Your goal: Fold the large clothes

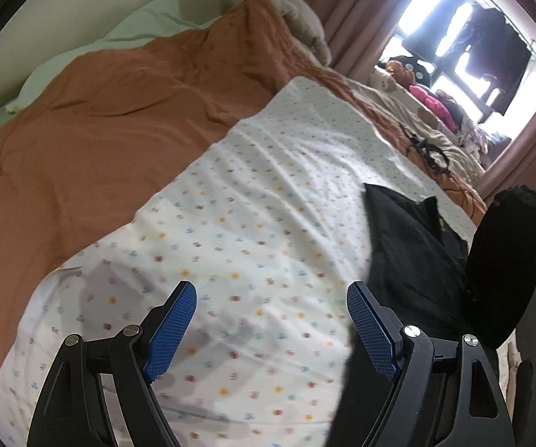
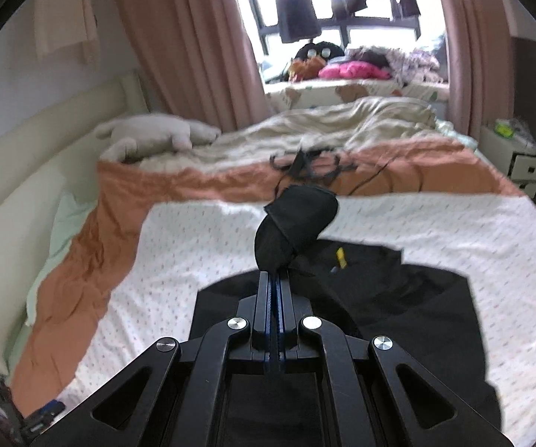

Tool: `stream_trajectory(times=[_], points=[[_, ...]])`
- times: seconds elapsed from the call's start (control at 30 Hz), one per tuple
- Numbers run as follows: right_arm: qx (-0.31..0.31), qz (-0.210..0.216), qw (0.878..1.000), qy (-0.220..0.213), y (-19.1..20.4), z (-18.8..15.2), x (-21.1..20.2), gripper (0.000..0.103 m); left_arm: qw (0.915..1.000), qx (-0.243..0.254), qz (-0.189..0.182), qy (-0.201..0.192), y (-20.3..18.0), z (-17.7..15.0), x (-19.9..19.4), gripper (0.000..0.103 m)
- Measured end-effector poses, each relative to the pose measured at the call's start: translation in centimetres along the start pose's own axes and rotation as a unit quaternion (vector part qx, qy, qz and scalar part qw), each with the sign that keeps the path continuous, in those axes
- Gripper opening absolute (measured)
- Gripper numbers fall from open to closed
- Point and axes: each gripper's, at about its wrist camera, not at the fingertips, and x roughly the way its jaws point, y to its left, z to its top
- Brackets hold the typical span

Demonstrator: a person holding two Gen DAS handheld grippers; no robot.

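A black garment [image 2: 398, 298] lies spread on the white dotted sheet [image 2: 201, 246] of the bed. It has a small yellow tag near the collar. My right gripper [image 2: 276, 275] is shut on a bunched part of the black garment [image 2: 294, 223] and holds it lifted above the rest. In the left wrist view the garment [image 1: 409, 246] lies to the right, with a lifted dark flap [image 1: 503, 272] at the far right. My left gripper [image 1: 271, 298] is open and empty above the white sheet [image 1: 253, 201], left of the garment.
An orange blanket [image 1: 119, 123] covers the bed's far side. A beige plush toy [image 2: 156, 134] and a crumpled cream duvet [image 2: 342, 123] lie beyond. Black hangers [image 2: 305, 164] rest on the blanket. Pink curtains [image 2: 182, 37], a window seat with clothes [image 2: 350, 67] and a white nightstand [image 2: 514, 156] stand behind.
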Motion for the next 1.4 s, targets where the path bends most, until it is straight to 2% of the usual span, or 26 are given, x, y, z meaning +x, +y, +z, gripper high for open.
stream_trajectory(times=[0.3,0.37,0.4,0.43,0.47,0.5,0.57,0.6,0.73,1.0,1.4], points=[[-0.017,-0.008,0.998,0.058,4.9,-5.1,7.9,0.003,0.9995,-0.032,0.007,0.005,4.2,-0.5,0.8,0.084],[-0.026,-0.002,0.996,0.083,6.0,-6.4,9.6,0.008,0.9994,-0.032,0.009,0.010,4.6,-0.7,1.1,0.084],[-0.040,0.003,0.994,0.106,6.8,-7.3,10.5,0.016,0.9994,-0.032,0.009,0.012,4.7,-0.7,1.1,0.084],[-0.055,0.015,0.990,0.131,7.5,-8.1,11.3,0.039,0.9994,-0.031,0.009,0.013,4.8,-0.8,1.1,0.084],[-0.068,0.025,0.986,0.152,8.0,-8.9,11.7,0.048,0.9994,-0.031,0.009,0.012,4.8,-0.8,1.1,0.084],[-0.078,0.032,0.984,0.160,8.4,-9.5,11.7,0.054,0.9994,-0.030,0.010,0.011,4.8,-0.8,1.0,0.084],[-0.097,0.036,0.982,0.156,8.9,-10.4,10.8,0.059,0.9996,-0.026,0.008,0.006,4.6,-0.9,0.8,0.084],[-0.100,0.036,0.982,0.157,8.7,-10.7,10.3,0.065,0.9997,-0.024,0.007,0.005,4.4,-0.9,0.7,0.084],[-0.075,0.053,0.982,0.164,6.4,-11.4,8.1,0.067,0.9999,-0.013,-0.005,0.004,2.8,-1.0,0.3,0.084],[-0.053,-0.009,0.987,0.150,-1.9,-12.0,4.7,0.067,0.9991,0.022,-0.035,0.010,-2.7,-1.3,1.1,0.084],[0.009,-0.090,0.986,0.141,-16.5,-13.9,1.0,0.067,0.9906,0.102,-0.075,0.053,-14.3,-2.0,6.7,0.082]])
